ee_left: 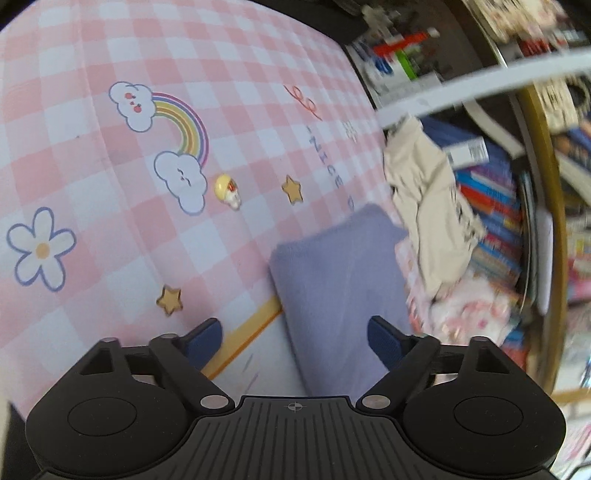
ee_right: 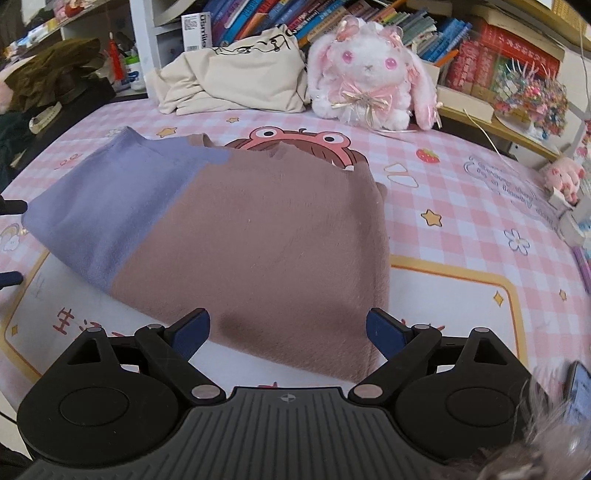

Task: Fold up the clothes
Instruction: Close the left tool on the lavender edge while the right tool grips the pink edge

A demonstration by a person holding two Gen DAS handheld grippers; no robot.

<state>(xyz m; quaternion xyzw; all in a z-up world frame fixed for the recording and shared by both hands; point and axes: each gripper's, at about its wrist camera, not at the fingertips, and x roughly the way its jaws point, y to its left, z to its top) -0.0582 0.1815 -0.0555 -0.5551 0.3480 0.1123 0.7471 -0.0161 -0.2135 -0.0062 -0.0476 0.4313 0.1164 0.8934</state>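
Lying folded on a pink checked mat (ee_right: 461, 192) that covers the worktop, a fleece sweater (ee_right: 258, 240) in brown and lilac fills the middle of the right wrist view, its nap soft and faintly brushed. The lilac part (ee_right: 92, 218) sits on the left side, the brown panel on the right, and the near edge runs just in front of the right gripper (ee_right: 288, 330). The folded garment covers most of a cartoon frog print (ee_right: 295, 138) on the mat. The right gripper's blue-tipped fingers (ee_right: 384, 332) stand wide apart and hold nothing.

The left wrist view is blurred, and only the sweater's lilac end (ee_left: 332, 280) shows there, cut off by the left gripper (ee_left: 295, 338), whose fingers (ee_left: 203, 339) are also spread apart and empty. Beyond the sweater, a cream garment (ee_right: 236, 81) lies crumpled beside a white and pink plush rabbit (ee_right: 369, 81), in front of shelves of books (ee_right: 406, 26). A dark object at the lower right of the right wrist view is cut off and hard to identify.
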